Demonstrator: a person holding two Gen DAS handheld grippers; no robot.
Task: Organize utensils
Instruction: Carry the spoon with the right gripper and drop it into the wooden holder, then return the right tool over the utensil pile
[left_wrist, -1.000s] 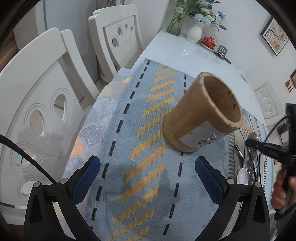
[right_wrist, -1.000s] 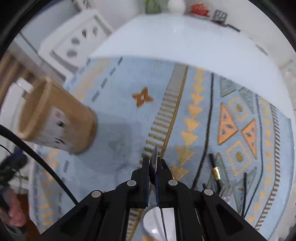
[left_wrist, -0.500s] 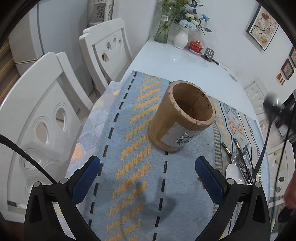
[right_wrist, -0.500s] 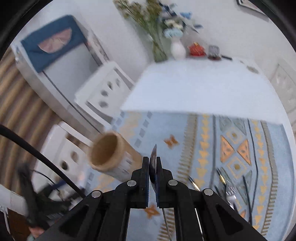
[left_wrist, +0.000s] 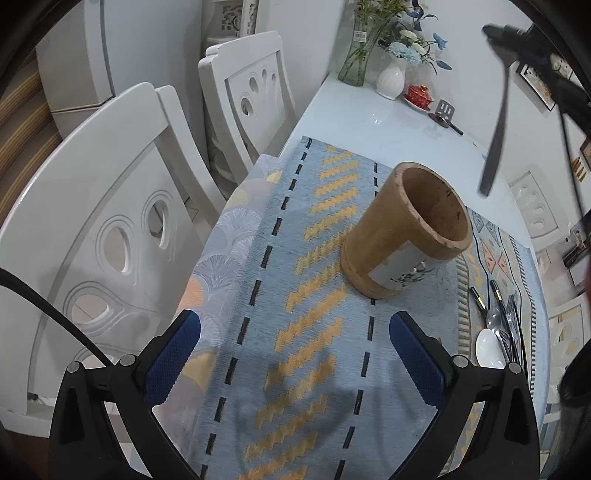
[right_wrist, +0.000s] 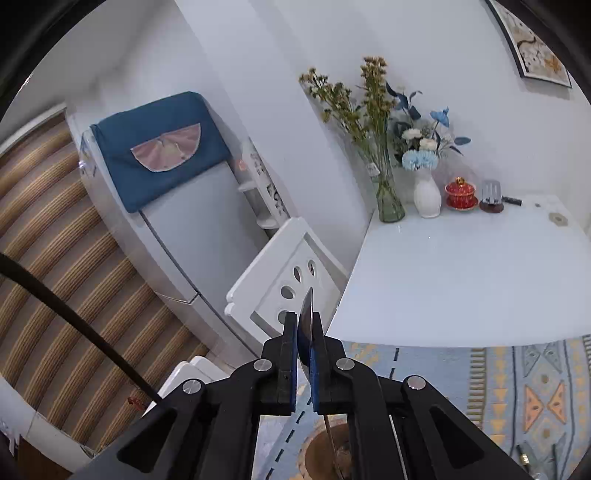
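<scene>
A: Bamboo holder (left_wrist: 406, 232) at the middle of the left wrist view, a tan open-topped cylinder with a pale printed label on its side. It stands upright on a blue cloth (left_wrist: 295, 332) with orange zigzags and black dashes that covers the near end of a white counter (left_wrist: 369, 118).

B: Where are the utensils?

A: A small heap (left_wrist: 496, 332) lies on the cloth to the right of the holder, apart from it: a white spoon, a metal spoon, forks and dark-handled pieces. Their number is hard to tell.

B: And the two tongs?

A: The left tongs (left_wrist: 293, 350) are released, their blue pads spread wide above bare cloth, nearer the camera than the holder, with nothing between them. The right tongs (right_wrist: 303, 358) are clenched on a thin metal utensil (right_wrist: 306, 310), seen edge-on, its tip poking up past the pads. In the left wrist view that utensil hangs as a long dark strip high above the holder's far right rim. In the right wrist view the holder's open mouth shows directly below the tongs, with the utensil's lower end over it.

B: Anything else around?

A: White chairs (left_wrist: 110, 229) along the counter's left side. At the far end stand a glass vase of stems (right_wrist: 388, 199), a white vase of flowers (right_wrist: 426, 195) and a red lidded cup (right_wrist: 460, 194).
</scene>
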